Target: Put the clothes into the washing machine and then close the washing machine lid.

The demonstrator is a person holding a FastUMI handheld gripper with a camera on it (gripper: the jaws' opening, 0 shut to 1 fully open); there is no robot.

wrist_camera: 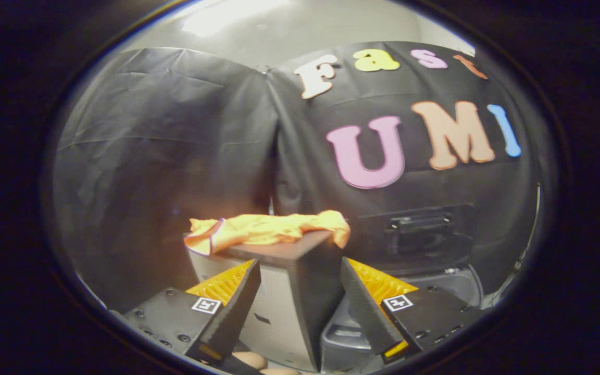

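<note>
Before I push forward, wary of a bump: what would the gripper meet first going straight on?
Probably the grey-and-black box between the open gripper fingers, bearing the crumpled orange cloth; depth is unclear.

I see soft orange cloth (269, 230), crumpled and matt, draped on a box (284, 291) with a smooth dark top and a pale, slightly glossy front. My gripper (300, 291) stands open; its fingers (232, 307) look like rough matt plastic with ribbed inner pads. The washing machine (430, 245) looks like smooth dark plastic, faintly shiny. Wall cloth (164, 146) is wrinkled, slight sheen.
</note>
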